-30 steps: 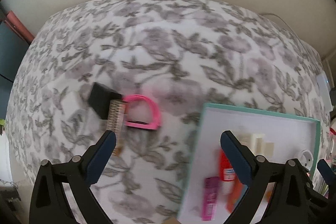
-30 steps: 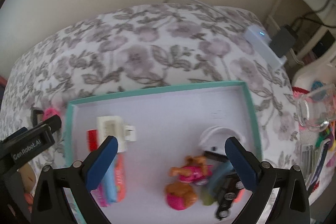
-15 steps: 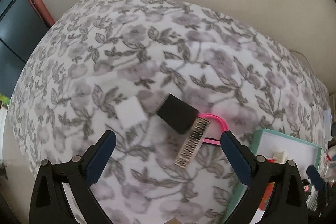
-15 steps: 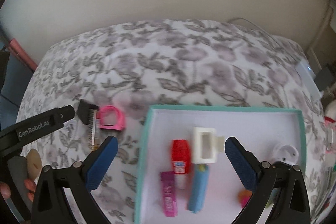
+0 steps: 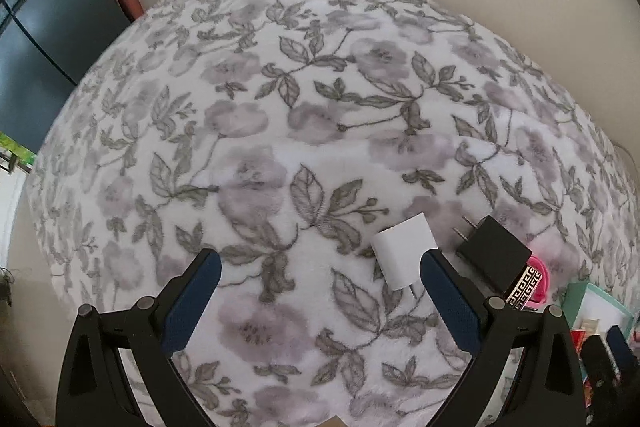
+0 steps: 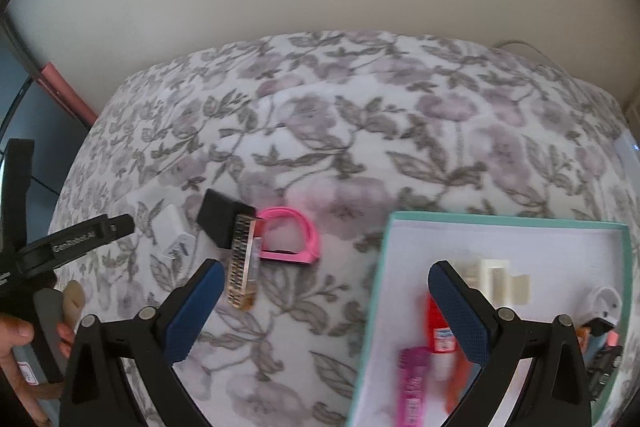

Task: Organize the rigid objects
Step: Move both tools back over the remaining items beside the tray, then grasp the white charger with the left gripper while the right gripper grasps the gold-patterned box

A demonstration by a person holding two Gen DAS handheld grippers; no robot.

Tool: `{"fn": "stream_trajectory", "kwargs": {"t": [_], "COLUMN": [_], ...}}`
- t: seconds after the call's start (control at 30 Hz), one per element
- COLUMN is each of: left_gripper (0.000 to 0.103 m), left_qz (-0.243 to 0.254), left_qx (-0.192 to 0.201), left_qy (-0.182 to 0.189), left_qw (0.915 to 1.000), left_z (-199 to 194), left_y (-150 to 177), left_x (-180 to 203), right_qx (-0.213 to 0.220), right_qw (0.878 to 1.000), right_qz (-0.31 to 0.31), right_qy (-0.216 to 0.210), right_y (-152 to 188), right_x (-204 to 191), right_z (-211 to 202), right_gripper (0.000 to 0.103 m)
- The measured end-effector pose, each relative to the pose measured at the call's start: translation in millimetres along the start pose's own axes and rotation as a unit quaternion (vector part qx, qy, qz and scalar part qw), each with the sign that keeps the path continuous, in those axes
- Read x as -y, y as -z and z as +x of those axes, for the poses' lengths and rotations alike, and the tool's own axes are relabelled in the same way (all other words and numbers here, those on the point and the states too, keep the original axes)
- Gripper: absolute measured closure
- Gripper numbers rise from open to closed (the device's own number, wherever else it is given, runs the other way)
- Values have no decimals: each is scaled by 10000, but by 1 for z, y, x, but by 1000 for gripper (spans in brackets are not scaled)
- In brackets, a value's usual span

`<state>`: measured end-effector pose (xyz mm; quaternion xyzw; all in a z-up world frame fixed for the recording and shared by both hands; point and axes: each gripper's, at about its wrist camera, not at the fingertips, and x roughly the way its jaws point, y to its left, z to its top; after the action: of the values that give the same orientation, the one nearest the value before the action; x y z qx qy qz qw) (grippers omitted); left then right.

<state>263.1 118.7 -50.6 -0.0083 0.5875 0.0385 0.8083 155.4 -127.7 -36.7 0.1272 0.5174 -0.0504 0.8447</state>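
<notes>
On the floral blanket [image 5: 304, 131] lie a white charger block [image 5: 402, 253], a black plug adapter [image 5: 494, 253], a gold patterned bar [image 5: 524, 285] and a pink D-shaped ring [image 5: 540, 275]. My left gripper [image 5: 318, 257] is open and empty, its right finger close beside the white block. From the right wrist the same cluster shows: white block [image 6: 172, 231], black adapter [image 6: 222, 223], patterned bar [image 6: 242, 273], pink ring [image 6: 290, 235]. My right gripper [image 6: 326, 267] is open and empty, hanging between the cluster and the teal tray [image 6: 500, 221].
The tray holds a white block [image 6: 494, 279], a red tube [image 6: 438, 327], a magenta stick [image 6: 414, 383] and small toys at its right end. A hand [image 6: 16, 339] holds the left gripper's handle. Dark furniture [image 5: 36, 39] stands left of the blanket; a wall lies behind.
Both grippers have swung left. The charger cluster now sits at the left gripper's right finger, and the tray has slid to the right in the right wrist view. Both stay open.
</notes>
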Motion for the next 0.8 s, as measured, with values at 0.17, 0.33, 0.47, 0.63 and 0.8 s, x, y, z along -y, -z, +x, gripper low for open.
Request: {"fn": "stream_trajectory", "kwargs": {"t": [0.17, 0.33, 0.47, 0.63, 0.8], "left_gripper": [3, 3, 5, 16, 28], "left_qz": [134, 269, 371, 429, 588], "left_qx": [-56, -82, -118, -169, -155], "left_qy": [129, 194, 170, 290, 371], "left_qw": [9998, 9994, 9991, 9985, 9975], "left_z": [11, 18, 27, 35, 37], "left_y": [-2, -2, -2, -3, -1], "left_x": [10, 23, 28, 34, 43], "right_qx": [-95, -154, -256, -321, -373], "right_qw": [9997, 9987, 9975, 9960, 9946], "right_qz": [-244, -484, -664, -831, -948], "right_qy": [8, 34, 29, 88, 199], "right_y": [0, 2, 7, 10, 13], "right_x": [-24, -45, -58, -67, -72], "right_z": [18, 34, 47, 57, 65], "right_gripper": [1, 10, 19, 31, 39]}}
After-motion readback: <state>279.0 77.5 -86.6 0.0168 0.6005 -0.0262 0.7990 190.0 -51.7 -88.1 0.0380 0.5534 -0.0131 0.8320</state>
